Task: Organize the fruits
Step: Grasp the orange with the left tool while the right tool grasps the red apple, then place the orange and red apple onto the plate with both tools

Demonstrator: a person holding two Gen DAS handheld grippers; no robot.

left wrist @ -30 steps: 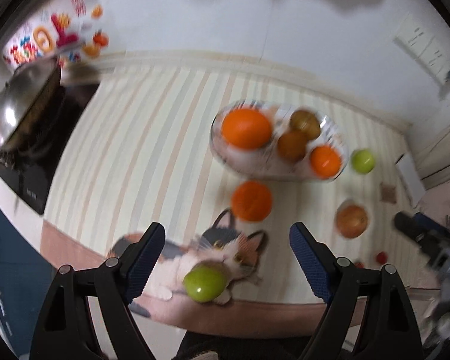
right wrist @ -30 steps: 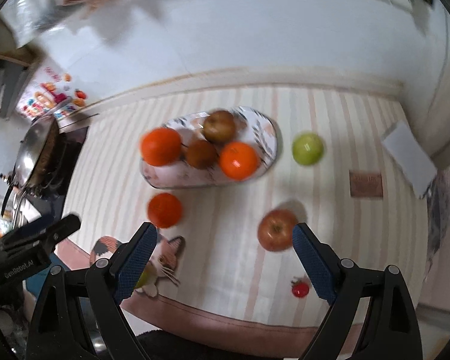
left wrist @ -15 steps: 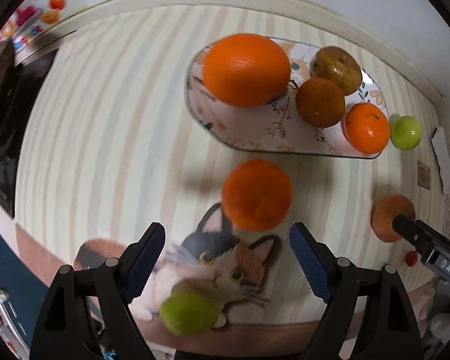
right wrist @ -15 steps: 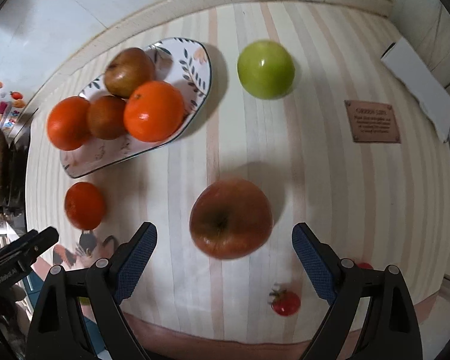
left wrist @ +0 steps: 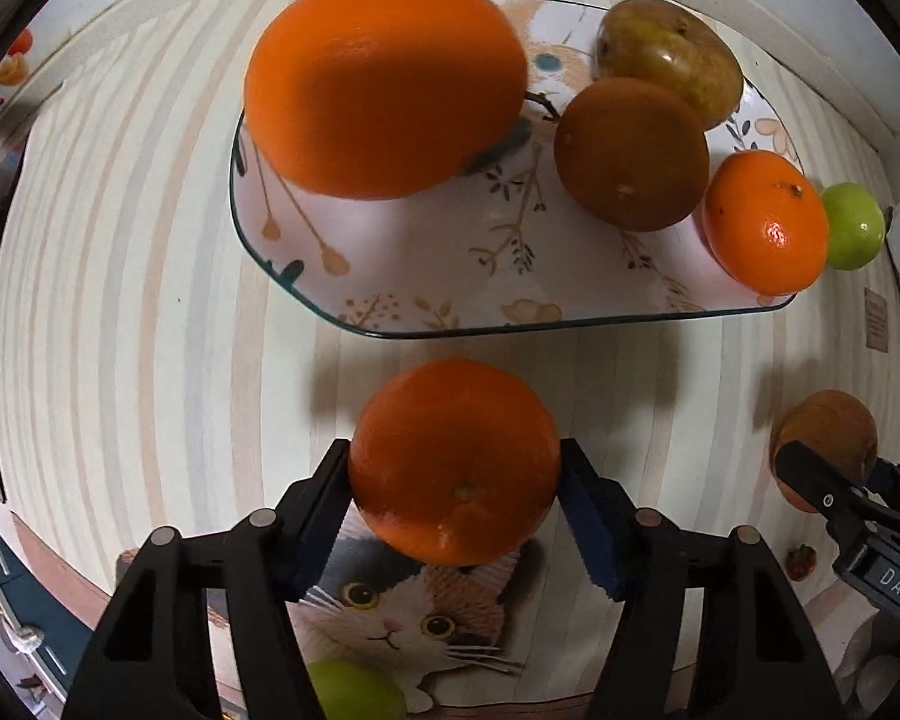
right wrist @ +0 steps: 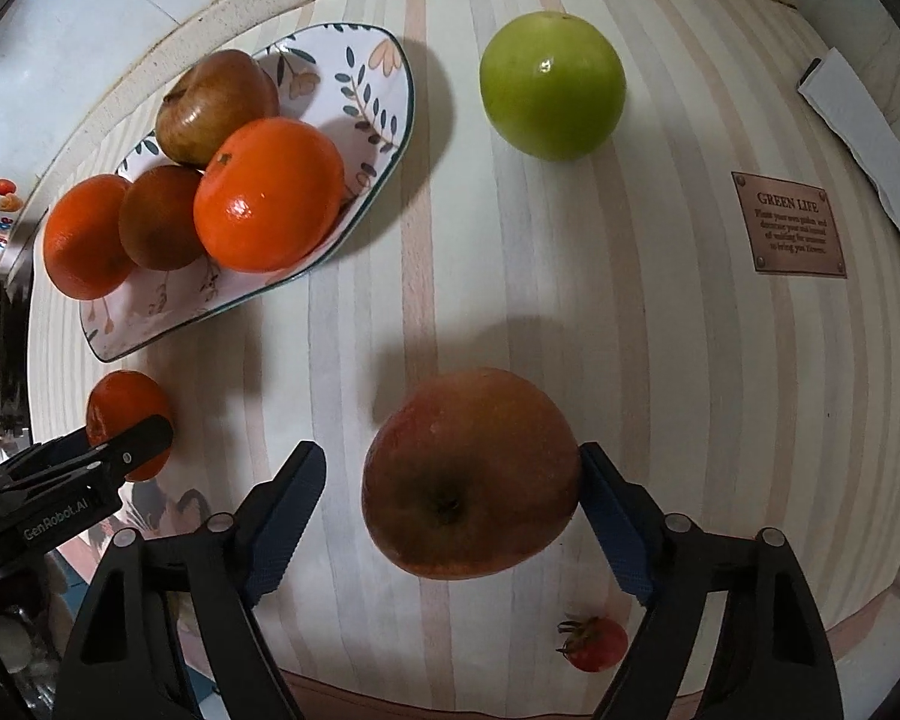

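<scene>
Left gripper (left wrist: 455, 483) clamped on glossy orange (left wrist: 453, 461) on the table (left wrist: 120, 300), just before the plate (left wrist: 510, 276). Plate carrying four fruits. Right gripper (right wrist: 450, 501) apart, one pad touching blotchy red apple (right wrist: 471, 473), gap opposite.

Four fruits lie on the plate (right wrist: 384, 138); an apple (right wrist: 552, 93) right of it.

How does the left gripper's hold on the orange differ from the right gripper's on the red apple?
The left gripper has both pads pressed on the orange; the right gripper touches the red apple only on its right side, with a gap showing on the left. The orange sits partly over the cat print; the apple sits on bare striped cloth. Both fruits lie off the plate.
</scene>
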